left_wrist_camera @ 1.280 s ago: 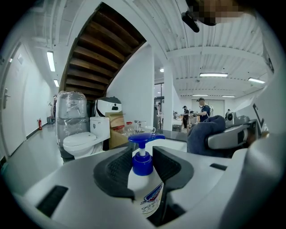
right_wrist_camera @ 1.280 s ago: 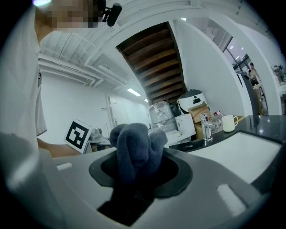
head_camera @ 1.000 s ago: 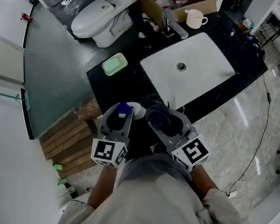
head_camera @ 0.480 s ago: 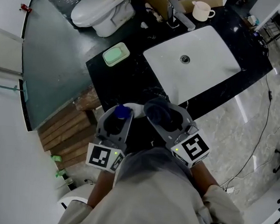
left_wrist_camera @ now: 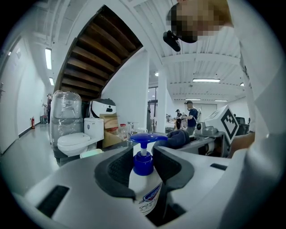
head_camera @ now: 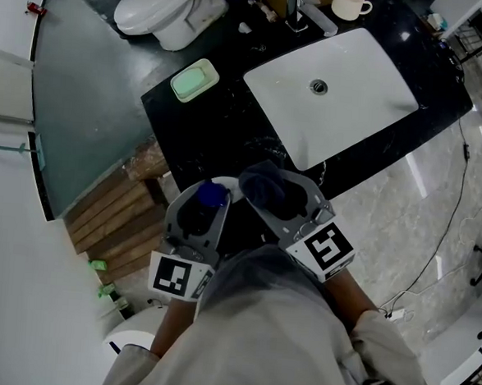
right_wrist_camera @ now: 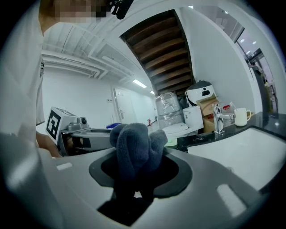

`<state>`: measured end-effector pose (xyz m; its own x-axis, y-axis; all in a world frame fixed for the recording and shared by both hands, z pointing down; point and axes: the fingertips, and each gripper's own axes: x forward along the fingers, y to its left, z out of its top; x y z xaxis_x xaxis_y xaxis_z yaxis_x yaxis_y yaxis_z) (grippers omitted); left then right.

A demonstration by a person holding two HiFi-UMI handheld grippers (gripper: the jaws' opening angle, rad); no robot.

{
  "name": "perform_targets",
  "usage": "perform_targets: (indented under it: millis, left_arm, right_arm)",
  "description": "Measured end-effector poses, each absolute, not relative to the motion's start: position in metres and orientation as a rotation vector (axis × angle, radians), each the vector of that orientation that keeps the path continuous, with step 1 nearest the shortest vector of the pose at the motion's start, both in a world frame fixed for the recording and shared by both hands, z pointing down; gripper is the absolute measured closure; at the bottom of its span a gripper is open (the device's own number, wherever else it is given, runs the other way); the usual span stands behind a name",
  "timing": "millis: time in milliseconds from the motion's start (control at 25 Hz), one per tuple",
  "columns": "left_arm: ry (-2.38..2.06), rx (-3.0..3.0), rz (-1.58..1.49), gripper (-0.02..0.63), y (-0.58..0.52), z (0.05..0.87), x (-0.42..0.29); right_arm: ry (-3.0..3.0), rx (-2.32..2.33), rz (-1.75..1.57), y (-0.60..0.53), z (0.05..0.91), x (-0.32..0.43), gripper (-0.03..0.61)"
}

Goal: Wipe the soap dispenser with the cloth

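At the near edge of a black washroom table [head_camera: 212,136], we hold both tools close to the body. The left claw [head_camera: 207,200] is clamped on the soap dispenser [left_wrist_camera: 146,190], a white bottle with a blue pump, standing upright between the padded jaws with its pump head clear above them. The right claw [head_camera: 278,197] is closed on the cloth [right_wrist_camera: 134,143], a dark blue wad bunched up out of the jaws. Cloth and pump sit just beside each other; whether they touch we cannot tell.

We judge the pick-up done and the wiping about to start. The next move calls for bringing the cloth across onto the pump and the bare part of the bottle, then rubbing while the left claw holds firm. The jaws cover much of the bottle's sides, so the cloth can likely reach only the top and the exposed face unless the bottle is turned.

Farther off, the white sink [head_camera: 380,82] shows only its drain. A pale mug [head_camera: 349,3] stands by the tap [head_camera: 307,11]; what it holds is out of sight. A green soap dish [head_camera: 194,81] lies on the table left of the sink, and we cannot tell whether it is lidded or filled. The dispenser is opaque, so its level is unknown.
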<state>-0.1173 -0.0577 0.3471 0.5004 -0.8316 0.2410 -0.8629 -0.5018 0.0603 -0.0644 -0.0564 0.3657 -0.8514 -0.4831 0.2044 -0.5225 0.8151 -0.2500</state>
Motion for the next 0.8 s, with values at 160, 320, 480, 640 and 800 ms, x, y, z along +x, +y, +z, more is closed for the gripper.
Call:
perform_targets:
  millis: [160,320,480,640,800]
  left_arm:
    - [-1.457,2.575,0.273,0.482,-0.059,0.347,-0.113]
    - [-1.464,2.574,0.257,0.482,-0.060,0.347,-0.114]
    - [-1.459,2.572,0.255,0.482,-0.060,0.348,-0.114]
    - [-1.468,2.577,0.243,0.482,-0.060,0.347,-0.115]
    - [-1.464,2.580,0.243,0.482,-0.060,0.347,-0.114]
  right_arm:
    - [-2.858,0.807,0.460,-0.058,0.369,-0.061,0.420]
    - [-2.851,0.804,0.472,-0.059,0.373,-0.061,0.420]
    - [-2.849,0.798,0.482,-0.059,0.376,-0.061,0.420]
    - [-2.828,0.809,0.501,-0.060,0.384,-0.060,0.420]
    - [-2.808,0.810,0.520,-0.058,0.392,-0.060,0.420]
